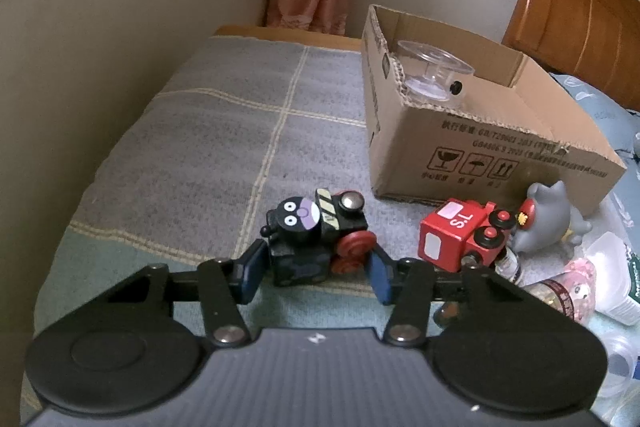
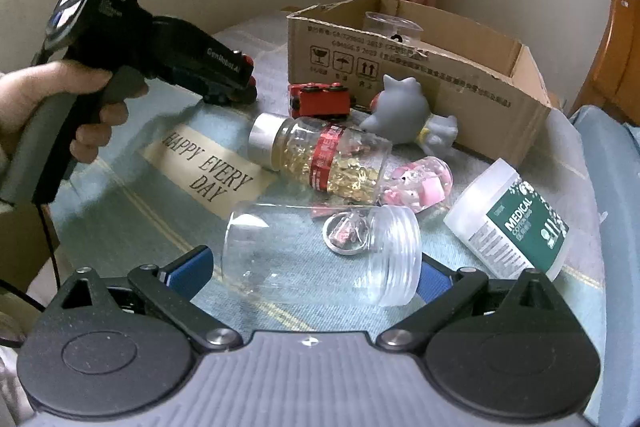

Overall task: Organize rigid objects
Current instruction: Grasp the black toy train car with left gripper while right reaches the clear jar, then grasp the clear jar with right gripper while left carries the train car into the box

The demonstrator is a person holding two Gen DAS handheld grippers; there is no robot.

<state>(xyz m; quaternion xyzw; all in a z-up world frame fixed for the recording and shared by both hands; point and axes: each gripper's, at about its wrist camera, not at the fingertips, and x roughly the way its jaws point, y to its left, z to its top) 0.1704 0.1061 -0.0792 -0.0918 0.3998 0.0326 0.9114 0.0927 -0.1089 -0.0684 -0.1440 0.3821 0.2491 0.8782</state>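
A black toy train with a cartoon face and red wheels sits on the bedspread, and my left gripper is shut on it, one blue pad on each side. In the right wrist view a hand holds that left gripper at the upper left. A clear empty jar lies on its side between the fingers of my right gripper, which is open, with a gap showing at the left pad. An open cardboard box stands behind, with a clear spool-like piece inside.
Beside the box lie a red toy train, a grey rubber animal, a bottle of gold pins, a small pink-filled jar and a white "MEDICAL" tub. A wooden headboard rises at the right, walls at the left.
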